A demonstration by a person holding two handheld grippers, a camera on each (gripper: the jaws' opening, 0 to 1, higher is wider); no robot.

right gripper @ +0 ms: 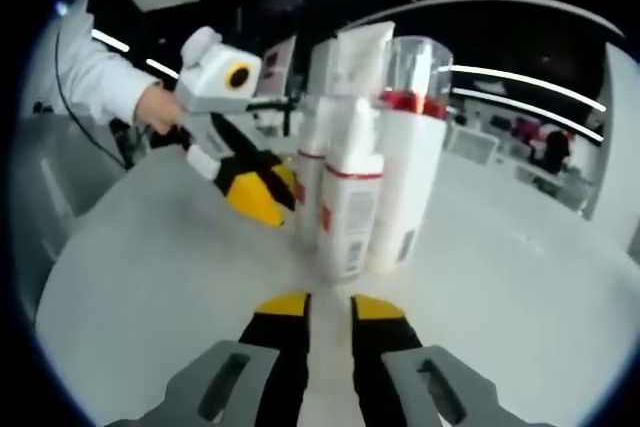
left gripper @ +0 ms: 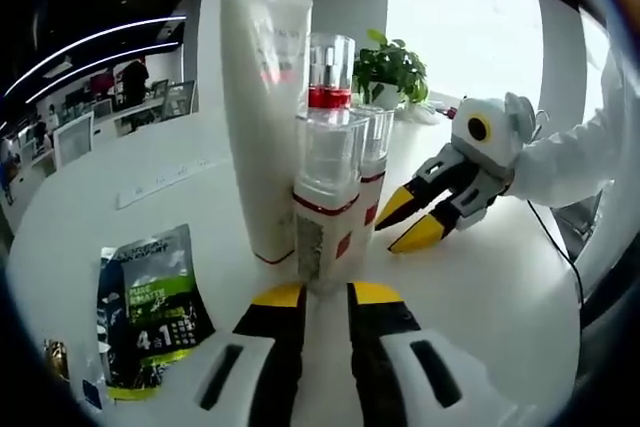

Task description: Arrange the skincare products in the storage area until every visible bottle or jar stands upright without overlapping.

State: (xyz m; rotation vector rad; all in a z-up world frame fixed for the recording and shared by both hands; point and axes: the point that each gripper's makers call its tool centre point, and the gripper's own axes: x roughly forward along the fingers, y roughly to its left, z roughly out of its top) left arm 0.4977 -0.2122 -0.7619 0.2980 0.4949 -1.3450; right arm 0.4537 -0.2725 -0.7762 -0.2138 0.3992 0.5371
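Note:
Several skincare items stand upright in a tight cluster on the white table [left gripper: 500, 287]. A tall white tube [left gripper: 265, 117] stands at the left. A clear-capped white bottle with red bands [left gripper: 325, 197] is at the front, with a twin [left gripper: 372, 167] behind it and a red-collared bottle [left gripper: 330, 72] at the back. My left gripper [left gripper: 327, 294] sits just short of the front bottle, its jaws narrowly open and empty. My right gripper [left gripper: 408, 223] points at the cluster from the right, slightly open. In the right gripper view the clear-capped bottle [right gripper: 350, 207], the red-collared bottle [right gripper: 410, 157] and the tube [right gripper: 360, 52] stand ahead of my right gripper [right gripper: 331, 306], and the left gripper [right gripper: 268, 189] is beside them.
A black and green sachet [left gripper: 150, 302] lies flat at the front left. A potted plant [left gripper: 390, 67] stands behind the cluster. A person's white sleeve [left gripper: 570, 157] and hand [right gripper: 160, 107] hold the grippers. Desks and monitors [left gripper: 75, 137] lie beyond the table edge.

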